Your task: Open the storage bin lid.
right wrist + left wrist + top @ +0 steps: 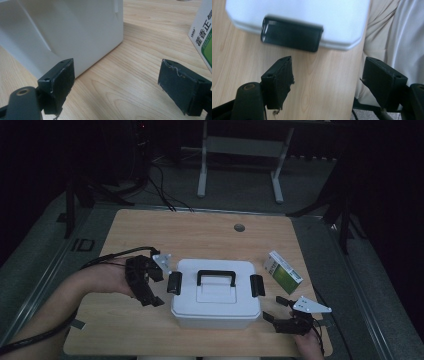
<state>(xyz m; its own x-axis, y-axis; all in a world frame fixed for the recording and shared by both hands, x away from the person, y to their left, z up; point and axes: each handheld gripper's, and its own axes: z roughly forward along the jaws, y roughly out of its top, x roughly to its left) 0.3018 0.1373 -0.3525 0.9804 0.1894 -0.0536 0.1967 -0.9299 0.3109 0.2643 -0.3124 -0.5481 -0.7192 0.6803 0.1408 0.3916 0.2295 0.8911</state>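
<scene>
Grippers flank a white latched storage box point(216, 292) mid-worktop point(200, 232): left gripper point(150, 282) by its left latch point(174, 283), right gripper point(278, 312) at its near right corner, jaws open and empty, seemingly poised for unlatching.

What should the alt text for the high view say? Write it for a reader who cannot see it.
A closed white box with a black handle and black side latches sits on a wooden table. The left tongs hang open beside its left latch; the right tongs rest open near its front right corner. A green and white carton lies to the right.
</scene>
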